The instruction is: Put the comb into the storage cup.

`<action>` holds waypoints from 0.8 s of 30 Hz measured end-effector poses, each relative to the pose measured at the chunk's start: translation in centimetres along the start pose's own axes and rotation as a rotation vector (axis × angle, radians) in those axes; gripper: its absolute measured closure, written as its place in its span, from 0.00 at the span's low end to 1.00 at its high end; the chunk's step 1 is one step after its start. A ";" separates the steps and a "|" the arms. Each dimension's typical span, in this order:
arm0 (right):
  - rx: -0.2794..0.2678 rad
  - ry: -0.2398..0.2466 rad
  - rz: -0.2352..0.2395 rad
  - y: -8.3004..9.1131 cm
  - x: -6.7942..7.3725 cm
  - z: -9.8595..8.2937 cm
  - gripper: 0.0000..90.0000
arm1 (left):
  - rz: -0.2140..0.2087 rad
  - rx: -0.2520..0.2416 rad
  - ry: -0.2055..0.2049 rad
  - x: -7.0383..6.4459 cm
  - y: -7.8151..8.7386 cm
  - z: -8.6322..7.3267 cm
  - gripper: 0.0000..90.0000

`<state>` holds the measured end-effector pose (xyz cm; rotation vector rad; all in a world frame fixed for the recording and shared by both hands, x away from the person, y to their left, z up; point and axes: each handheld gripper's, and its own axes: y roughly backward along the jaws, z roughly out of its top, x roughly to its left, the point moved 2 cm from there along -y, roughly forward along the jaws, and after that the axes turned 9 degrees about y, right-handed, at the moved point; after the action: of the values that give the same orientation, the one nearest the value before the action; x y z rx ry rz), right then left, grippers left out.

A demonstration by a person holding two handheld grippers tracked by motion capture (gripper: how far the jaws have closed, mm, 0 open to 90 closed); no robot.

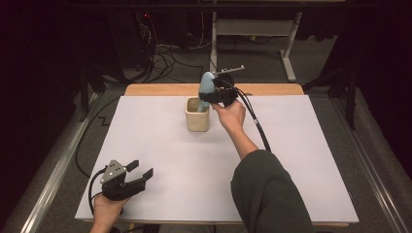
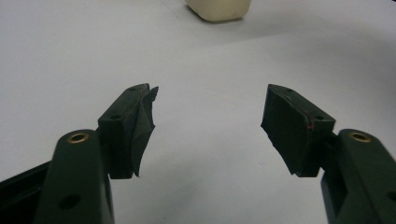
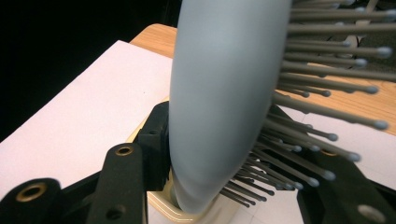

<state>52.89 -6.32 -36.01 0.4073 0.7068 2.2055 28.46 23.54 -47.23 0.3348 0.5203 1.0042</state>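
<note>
We had the pale blue hairbrush point(image 1: 207, 83) clamped in the right gripper point(image 1: 214, 95), upright over the cream cup point(image 1: 197, 121) at the far middle of the white table point(image 1: 301, 160). We judged this the lowering step; next we needed to ease it straight down, then release. The left gripper point(image 1: 142, 171) sat open and empty, near left.

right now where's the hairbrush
In the high view the pale blue hairbrush stands upright in the right gripper, just above the cream cup at the far middle of the table; the right gripper view shows its lower end entering the cup.
</note>
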 end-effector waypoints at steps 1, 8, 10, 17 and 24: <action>0.001 0.002 -0.001 0.0 0.0 0.0 0.58 | 0.000 0.000 -0.001 0.0 0.0 0.0 0.38; 0.007 0.016 -0.007 0.0 0.0 -0.1 0.56 | -0.001 0.000 0.000 0.0 0.0 0.0 0.38; 0.007 0.016 -0.008 0.0 -0.1 -0.1 0.55 | -0.001 0.000 0.001 0.0 0.0 0.0 0.38; 0.009 0.017 -0.009 0.0 -0.2 -0.1 0.54 | -0.001 -0.001 0.000 0.0 0.0 0.0 0.38; 0.004 0.012 -0.016 0.2 -0.4 -0.1 0.49 | 0.000 0.001 -0.003 0.0 0.0 0.0 0.38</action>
<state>53.02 -6.77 -36.00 0.3895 0.7190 2.1931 28.44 23.54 -47.25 0.3370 0.5183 1.0033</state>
